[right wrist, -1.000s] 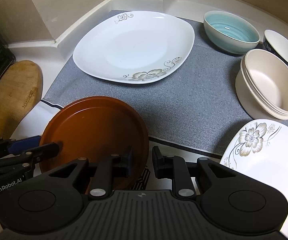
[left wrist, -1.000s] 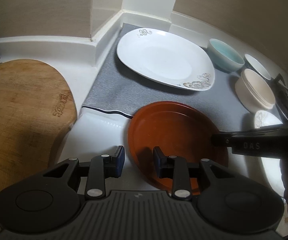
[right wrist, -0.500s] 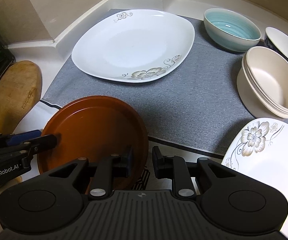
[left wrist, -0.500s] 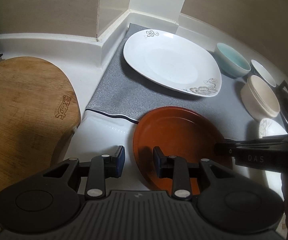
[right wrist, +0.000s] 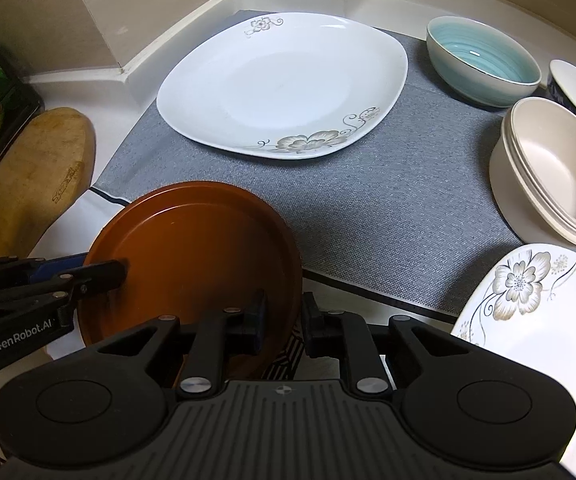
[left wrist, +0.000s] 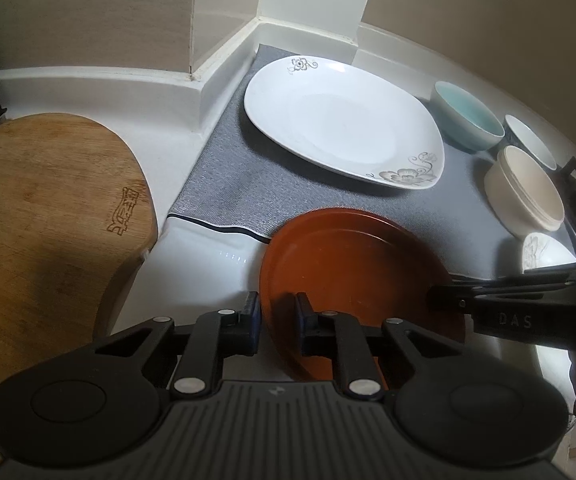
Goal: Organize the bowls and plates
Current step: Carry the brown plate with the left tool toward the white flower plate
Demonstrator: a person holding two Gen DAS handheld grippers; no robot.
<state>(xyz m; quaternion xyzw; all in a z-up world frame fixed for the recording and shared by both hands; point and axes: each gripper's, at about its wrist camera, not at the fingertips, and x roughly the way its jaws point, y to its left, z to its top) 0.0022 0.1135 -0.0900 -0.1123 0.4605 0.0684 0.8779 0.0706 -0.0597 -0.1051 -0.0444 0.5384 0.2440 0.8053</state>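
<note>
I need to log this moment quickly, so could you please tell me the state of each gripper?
Left gripper: jaws closing on the rim of the round brown plate.
Right gripper: jaws closing on the same plate's opposite rim.

A round, glossy brown plate [right wrist: 191, 248] sits tilted at the near edge of the grey mat [right wrist: 388, 200]; beyond it lies a large white squarish plate with grey flowers [right wrist: 279, 84]; a teal-lined bowl [right wrist: 484, 60], stacked cream bowls [right wrist: 548, 172] and a second floral plate [right wrist: 528, 312] stand to the right.
</note>
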